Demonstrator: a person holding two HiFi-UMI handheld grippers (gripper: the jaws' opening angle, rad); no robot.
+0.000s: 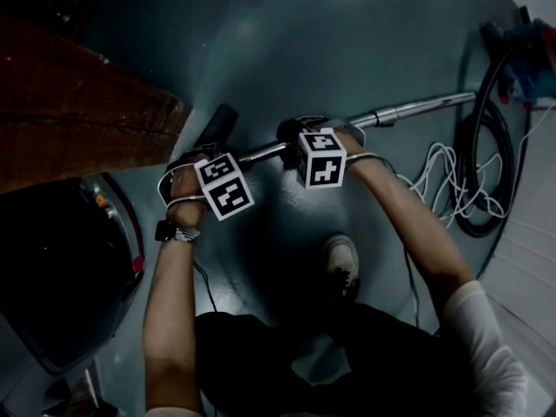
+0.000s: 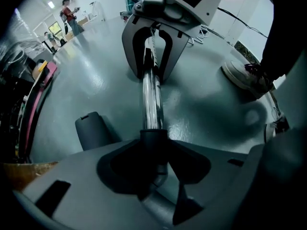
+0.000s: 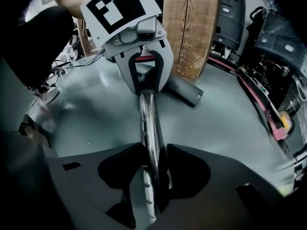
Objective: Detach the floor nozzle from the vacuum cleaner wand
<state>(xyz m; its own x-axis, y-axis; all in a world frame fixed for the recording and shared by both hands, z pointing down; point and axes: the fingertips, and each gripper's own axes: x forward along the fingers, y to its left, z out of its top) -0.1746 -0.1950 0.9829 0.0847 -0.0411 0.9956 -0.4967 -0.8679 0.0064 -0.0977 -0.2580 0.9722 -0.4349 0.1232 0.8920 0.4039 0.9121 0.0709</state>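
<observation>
A chrome vacuum wand (image 1: 417,107) lies on the grey floor and ends at the dark floor nozzle (image 1: 217,127) at the left. My left gripper (image 1: 224,185) points down over the nozzle end. In the left gripper view its jaws straddle the wand's dark collar (image 2: 153,137), with gaps on both sides, and the nozzle (image 2: 92,131) lies beyond. My right gripper (image 1: 321,157) sits a little further along the wand. In the right gripper view the wand (image 3: 149,123) passes between its wide jaws without being pressed. Each gripper view shows the other gripper astride the tube.
A wooden slab (image 1: 78,111) stands at the left, with a dark machine (image 1: 61,268) below it. A coiled black hose (image 1: 486,163) and white cables (image 1: 443,181) lie at the right. The person's shoe (image 1: 343,263) rests just behind the wand.
</observation>
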